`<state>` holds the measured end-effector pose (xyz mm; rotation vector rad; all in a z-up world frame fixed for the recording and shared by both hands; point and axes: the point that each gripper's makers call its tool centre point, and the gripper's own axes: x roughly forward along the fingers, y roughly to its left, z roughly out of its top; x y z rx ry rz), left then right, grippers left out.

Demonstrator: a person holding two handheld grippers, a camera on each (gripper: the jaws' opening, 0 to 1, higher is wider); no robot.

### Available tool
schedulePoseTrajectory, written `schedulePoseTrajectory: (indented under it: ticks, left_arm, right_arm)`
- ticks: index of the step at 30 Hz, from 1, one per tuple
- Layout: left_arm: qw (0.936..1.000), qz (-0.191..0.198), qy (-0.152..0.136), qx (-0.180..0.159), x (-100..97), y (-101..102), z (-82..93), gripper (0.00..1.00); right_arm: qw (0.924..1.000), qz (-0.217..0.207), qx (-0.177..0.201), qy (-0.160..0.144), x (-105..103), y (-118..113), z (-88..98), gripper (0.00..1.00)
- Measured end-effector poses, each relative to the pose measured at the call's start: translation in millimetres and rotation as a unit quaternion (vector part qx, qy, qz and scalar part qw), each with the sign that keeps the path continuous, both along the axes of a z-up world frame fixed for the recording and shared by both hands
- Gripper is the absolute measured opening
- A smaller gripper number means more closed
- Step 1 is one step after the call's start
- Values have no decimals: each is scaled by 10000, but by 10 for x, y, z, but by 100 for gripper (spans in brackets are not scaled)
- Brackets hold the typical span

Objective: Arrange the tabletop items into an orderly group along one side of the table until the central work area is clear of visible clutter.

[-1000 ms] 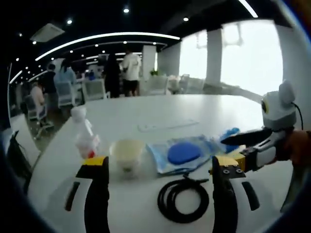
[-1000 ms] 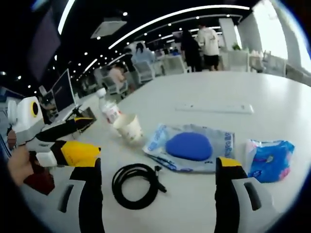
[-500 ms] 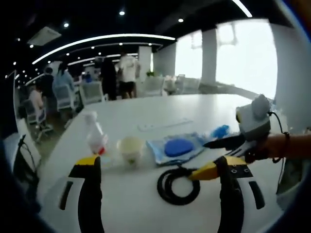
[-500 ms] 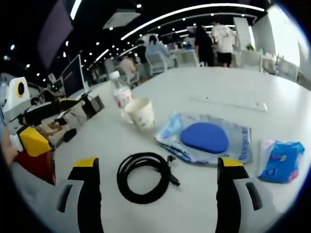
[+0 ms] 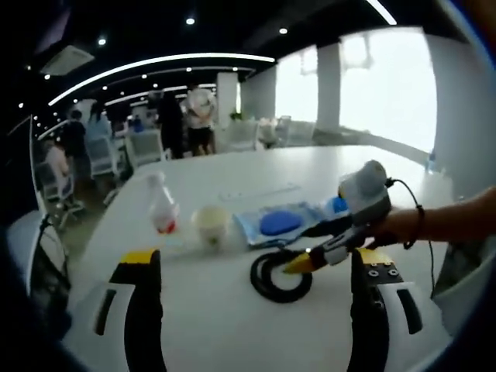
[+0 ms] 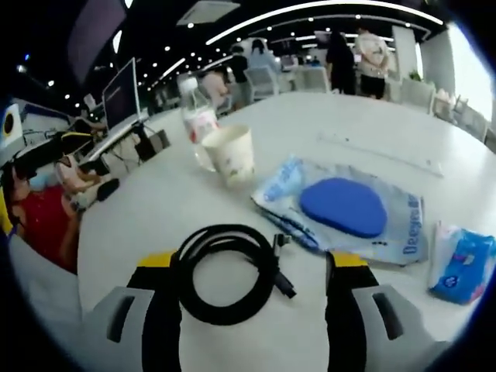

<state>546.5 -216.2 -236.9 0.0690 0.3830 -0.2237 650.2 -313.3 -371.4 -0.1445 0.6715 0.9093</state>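
Left gripper: jaws stand wide apart and hold nothing; it hangs back at the near edge of the white table, clear of the working area.
Water bottle: upright at far left of the group, just beside the cup and behind it.
Paper cup: upright, apart from the cable, near the left end of the pouch.
Cable coil: black, lying flat on the table in the near centre; a plug end trails off its right side.
Right gripper: jaws spread wide with nothing between them yet; in the right gripper view the coil sits between the two jaws, its left edge against the left jaw. In the left gripper view its yellow tips reach over the coil.
Clear pouch with blue pad: flat, right of centre, its near edge close to the plug end.
Blue packet: flat at far right, just beside the pouch.
Step in hand: judged to be taking up the coil with the right gripper.
Advice: set one jaw inside the ring and one outside, close across all the loops at once so none slips loose, and lift straight up so the trailing plug does not drag the pouch.
Risk: the coil is limp; a grasp on a single strand is likely to let it unwind.
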Motion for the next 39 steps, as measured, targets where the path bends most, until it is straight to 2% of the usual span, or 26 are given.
schedulePoseTrajectory:
  ticks: [5,9,13,16,17,19,21,26,30,32,36,37,39]
  left_arm:
    - [10000,-13,30,90,-69,41,-71,100]
    - [9997,121,22,193,-79,127,-110,99]
    - [9995,239,-18,229,-79,216,-136,99]
    - [9989,332,1,329,-76,283,-183,98]
    - [9986,381,56,375,-74,318,-212,97]
    - [9984,392,54,397,-64,348,-211,97]
    - [9983,449,50,359,-61,381,-200,96]
    - [9982,501,75,332,-71,405,-210,95]
    - [9982,524,44,286,-63,415,-196,95]
    - [9981,520,65,331,-67,416,-205,95]
    - [9978,511,81,415,-60,407,-214,95]
    - [9976,510,82,453,-57,412,-217,95]
    - [9975,520,94,472,-59,422,-219,94]
  right_arm:
    - [9999,83,-128,14,-8,6,-95,61]
    - [9990,209,-350,-202,13,13,-145,52]
    - [9989,244,-341,-217,10,56,-139,43]
    - [9970,277,-613,-396,51,12,-172,30]
    - [9965,296,-654,-432,58,4,-175,23]
    - [9967,240,-689,-359,62,-26,-194,15]
    - [9976,129,-637,-228,64,-55,-213,16]
    - [9970,165,-723,-221,39,-34,-223,17]
    - [9959,200,-843,-266,31,-31,-237,15]
    - [9968,30,-793,-81,38,-41,-248,13]
    - [9974,-50,-717,44,36,-42,-242,11]
    - [9975,-205,-644,204,31,-47,-242,11]
    - [9976,-314,-536,313,33,-52,-235,10]
